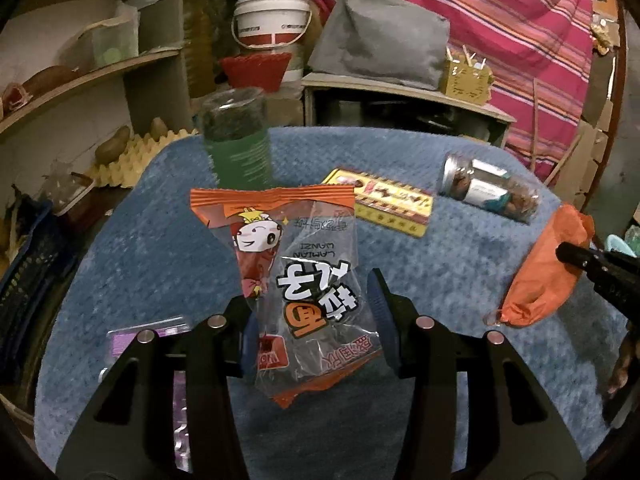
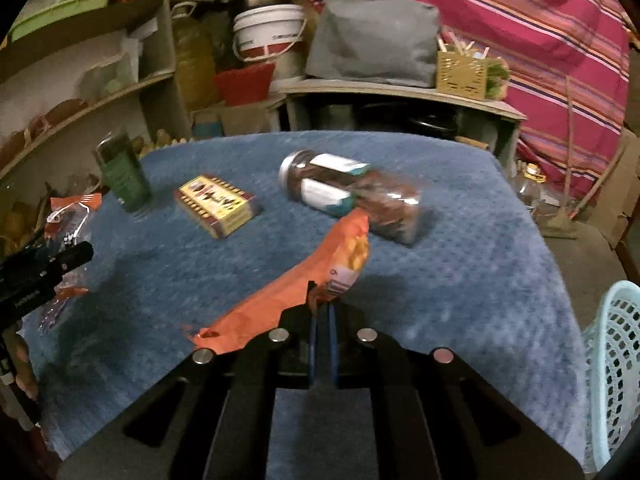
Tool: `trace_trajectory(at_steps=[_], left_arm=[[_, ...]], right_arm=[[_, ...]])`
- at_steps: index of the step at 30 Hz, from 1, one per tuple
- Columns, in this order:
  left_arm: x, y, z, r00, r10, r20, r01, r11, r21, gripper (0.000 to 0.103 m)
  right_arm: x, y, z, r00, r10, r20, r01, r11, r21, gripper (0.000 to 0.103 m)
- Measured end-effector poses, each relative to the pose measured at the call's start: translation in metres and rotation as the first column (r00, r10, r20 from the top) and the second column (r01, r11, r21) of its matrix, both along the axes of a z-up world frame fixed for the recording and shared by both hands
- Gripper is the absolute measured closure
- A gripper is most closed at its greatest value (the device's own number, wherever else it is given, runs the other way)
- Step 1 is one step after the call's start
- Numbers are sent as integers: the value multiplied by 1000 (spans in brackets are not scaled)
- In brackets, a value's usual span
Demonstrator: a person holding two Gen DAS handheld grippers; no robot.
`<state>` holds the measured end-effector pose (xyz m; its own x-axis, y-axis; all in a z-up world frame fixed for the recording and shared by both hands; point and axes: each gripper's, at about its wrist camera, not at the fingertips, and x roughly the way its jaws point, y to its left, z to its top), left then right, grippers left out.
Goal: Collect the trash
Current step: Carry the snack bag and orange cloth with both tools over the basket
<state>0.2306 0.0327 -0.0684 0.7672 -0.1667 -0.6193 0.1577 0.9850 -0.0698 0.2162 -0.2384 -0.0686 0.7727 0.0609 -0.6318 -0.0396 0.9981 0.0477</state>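
the left tool (image 1: 316, 320) has its blue pads (image 1: 382, 316) pressed on either side of a clear snack wrapper with orange ends (image 1: 296, 280), which sticks up between them, lifted off the blue textured cloth on the bench (image 1: 160, 240). the right tool (image 2: 323, 312) has its pads together, pinching the edge of a crumpled orange wrapper (image 2: 288, 296); the wrapper trails off to the left of the fingers and hangs above the cloth. in the left wrist view the same orange wrapper (image 1: 548, 268) shows at the far right, held by the black tip of the right tool.

on the cloth lie a yellow and red box (image 2: 218, 204), flat, and a clear jar with a silver lid (image 2: 352, 196), on its side, well apart from the box. a green-labelled clear bottle (image 1: 238, 140) stands upright near the back left edge. a pale blue mesh basket (image 2: 616, 360) sits off the bench at the right. a purple packet (image 1: 136, 338) lies on the cloth, partly hidden behind the left tool.
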Motion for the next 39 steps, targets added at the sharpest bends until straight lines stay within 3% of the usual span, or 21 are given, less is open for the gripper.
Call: trace_trajectory(at_steps=[11,17,23,29,36,39], left_arm=[[3,-45,-4,999,-44,-20,44,999,24,56],[-6,-89,19,994,-105,36,104,994,27,56],[-10,-149,35,984,-172,52,170,984,44,56],[-23,-228,52,959,-272,85,271,962,27,56],[-50,-327,55,908,-408,100,406,913,37,56],[-61,-364,48,885,-456,89,455,890,40,56]], right_arm=[[-24,-65,16,995,-85,51,84,996,21,98],[-42,-109,32,982,-158,99,151,985,77,98],[-71,-169,52,948,-271,166,248,958,144,98],[-106,-229,62,896,-396,204,372,917,147,98],[-147,-299,55,837,-512,190,486,857,171,98],[-158,-314,47,831,-528,173,506,848,156,98]])
